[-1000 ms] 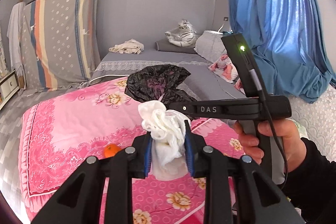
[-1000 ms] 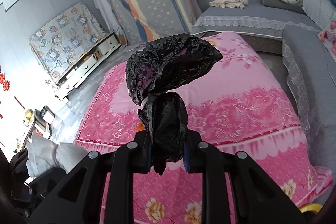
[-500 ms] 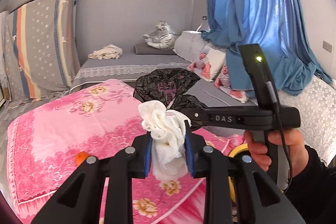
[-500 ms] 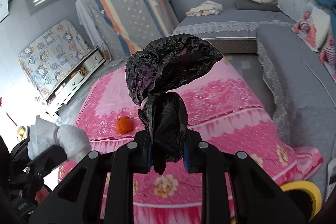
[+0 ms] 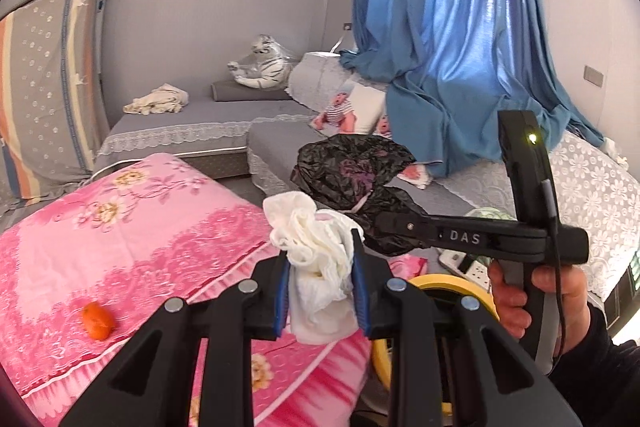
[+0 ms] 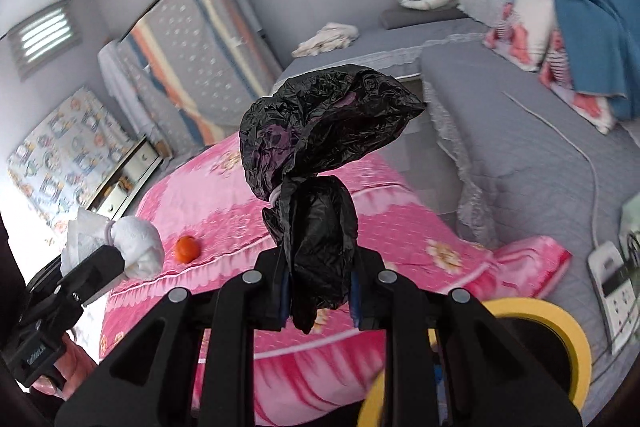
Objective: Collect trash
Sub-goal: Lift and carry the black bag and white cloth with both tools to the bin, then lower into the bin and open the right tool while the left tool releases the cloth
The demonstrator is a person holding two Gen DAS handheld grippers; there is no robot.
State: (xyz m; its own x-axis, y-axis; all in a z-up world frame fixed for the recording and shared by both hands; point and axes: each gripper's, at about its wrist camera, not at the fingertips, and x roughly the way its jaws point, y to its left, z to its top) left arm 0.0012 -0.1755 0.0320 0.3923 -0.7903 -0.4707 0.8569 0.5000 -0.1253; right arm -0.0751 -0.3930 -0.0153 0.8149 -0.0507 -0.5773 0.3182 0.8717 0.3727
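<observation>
The left gripper (image 5: 319, 285) was held out level, its jaws clamped on a white tissue wad (image 5: 316, 259). The right gripper (image 6: 319, 283) was raised beside it, jaws pinched on a tied black bag (image 6: 316, 155). The person's right hand (image 5: 536, 301) was wrapped around that gripper's handle, dark sleeve at the wrist.

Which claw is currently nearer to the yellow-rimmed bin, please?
Right. The right claw, gripping the black plastic bag, sits beside the yellow-rimmed bin; the left claw, holding white crumpled tissue, is farther over.
</observation>
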